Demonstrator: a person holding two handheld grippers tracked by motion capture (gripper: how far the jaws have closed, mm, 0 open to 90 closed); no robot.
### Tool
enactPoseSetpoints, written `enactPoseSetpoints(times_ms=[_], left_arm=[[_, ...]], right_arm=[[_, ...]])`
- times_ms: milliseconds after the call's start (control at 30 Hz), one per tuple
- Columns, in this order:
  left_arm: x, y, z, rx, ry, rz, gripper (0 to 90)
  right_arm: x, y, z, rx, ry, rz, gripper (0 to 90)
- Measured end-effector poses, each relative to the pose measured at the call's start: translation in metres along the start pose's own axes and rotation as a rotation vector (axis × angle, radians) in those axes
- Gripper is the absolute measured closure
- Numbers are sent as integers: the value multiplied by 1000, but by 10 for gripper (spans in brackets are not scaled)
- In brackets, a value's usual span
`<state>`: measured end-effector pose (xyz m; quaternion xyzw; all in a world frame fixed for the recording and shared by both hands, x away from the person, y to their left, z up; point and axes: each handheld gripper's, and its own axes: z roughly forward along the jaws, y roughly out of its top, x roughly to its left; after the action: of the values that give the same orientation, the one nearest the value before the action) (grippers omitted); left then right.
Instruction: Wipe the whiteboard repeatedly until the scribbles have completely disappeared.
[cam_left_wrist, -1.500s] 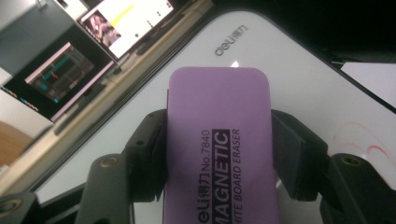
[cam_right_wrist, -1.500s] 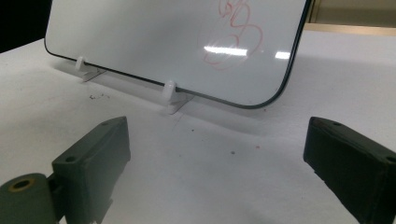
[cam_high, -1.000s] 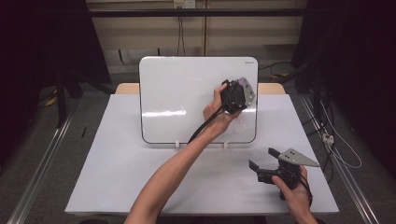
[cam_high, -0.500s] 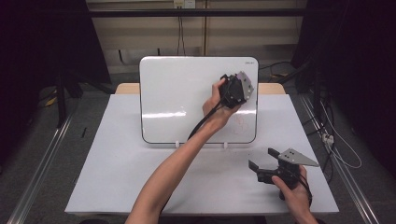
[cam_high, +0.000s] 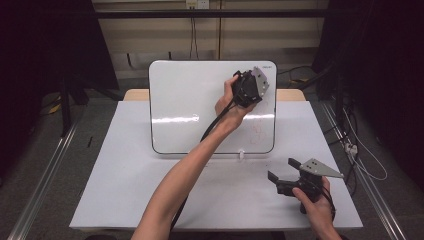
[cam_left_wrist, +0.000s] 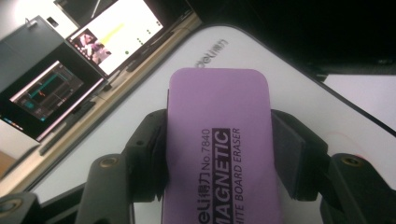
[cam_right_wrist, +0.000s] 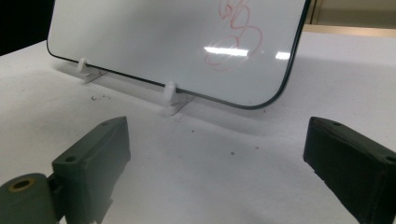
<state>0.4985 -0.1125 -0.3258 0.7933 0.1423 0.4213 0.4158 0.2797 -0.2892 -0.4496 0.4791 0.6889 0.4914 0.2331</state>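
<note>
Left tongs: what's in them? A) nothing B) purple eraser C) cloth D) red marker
B: in the left gripper view the jaws are clamped on both sides of a purple eraser printed "MAGNETIC", and the left tongs are up at the whiteboard.

Left hand-held gripper (cam_left_wrist: 219, 158), jaws clamped on a purple magnetic eraser (cam_left_wrist: 219, 140), against a whiteboard (cam_left_wrist: 322, 116); lit monitors (cam_left_wrist: 70, 60) apparently reflected at upper left.

High view overlooks whiteboard (cam_high: 200, 100); gripper views close.
</note>
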Motion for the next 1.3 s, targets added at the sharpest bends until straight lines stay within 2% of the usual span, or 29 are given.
enactPoseSetpoints(times_ms=[67, 167, 233, 300, 333, 367, 400, 433, 467, 533, 600, 633, 667, 733, 767, 833, 933, 1033, 1067, 1100, 1167, 1267, 1300], left_arm=[[-12, -3, -2, 1, -16, 39, 413], [-37, -14, -6, -13, -62, 52, 412], [-57, -21, -10, -8, -92, 106, 412], [-74, -29, -17, -20, -109, 137, 412], [-77, -31, -19, -12, -124, 130, 412], [-78, -32, -19, -16, -121, 152, 412], [-77, -31, -19, -8, -126, 155, 413], [-75, -30, -17, -10, -132, 138, 412], [-70, -27, -16, -8, -124, 141, 413], [-55, -20, -11, -7, -99, 107, 413], [-39, -15, -7, -6, -78, 94, 413], [-30, -11, -4, 3, -64, 67, 413], [-25, -9, -2, 1, -54, 49, 412], [-17, -5, -1, 2, -31, 39, 413], [-20, -5, -1, 3, -22, 45, 413], [-30, -7, -3, 0, -25, 93, 412], [-52, -11, -6, 2, -57, 157, 413], [-71, -15, -8, -3, -95, 194, 412], [-73, -15, -9, -1, -100, 208, 412], [-73, -15, -9, -3, -100, 207, 413], [-66, -14, -6, 1, -114, 174, 413], [-51, -9, -5, 12, -61, 138, 413], [-42, -6, -5, 12, -25, 127, 413]], right_arm=[[0, 0, 0, 0, 1, 0, 68], [1, 0, 1, -1, 2, 0, 68], [2, 0, 1, 2, 6, -4, 68], [2, -1, 2, 7, 11, -11, 68], [1, -1, 2, 7, 8, -12, 68], [2, -1, 2, 9, 8, -11, 68], [2, 0, 2, 9, 6, -12, 68], [2, 0, 3, 8, 8, -8, 68], [3, 0, 3, 7, 6, -10, 68], [3, 0, 2, 7, 8, -17, 68], [3, 0, 3, 8, 6, -11, 68], [2, -1, 3, 9, 7, -8, 68], [1, -1, 3, 12, 5, -9, 68], [1, -1, 3, 13, 7, -4, 68], [1, -1, 3, 10, 8, -5, 68], [1, -1, 2, 10, 6, -8, 68], [1, -1, 3, 12, 7, -9, 68], [2, -1, 3, 14, 8, -13, 68], [3, -1, 3, 13, 8, -15, 68], [3, -1, 3, 15, 8, -16, 68], [3, -1, 4, 17, 9, -15, 68], [3, -1, 4, 13, 8, -15, 69], [3, -1, 3, 13, 9, -15, 69]])
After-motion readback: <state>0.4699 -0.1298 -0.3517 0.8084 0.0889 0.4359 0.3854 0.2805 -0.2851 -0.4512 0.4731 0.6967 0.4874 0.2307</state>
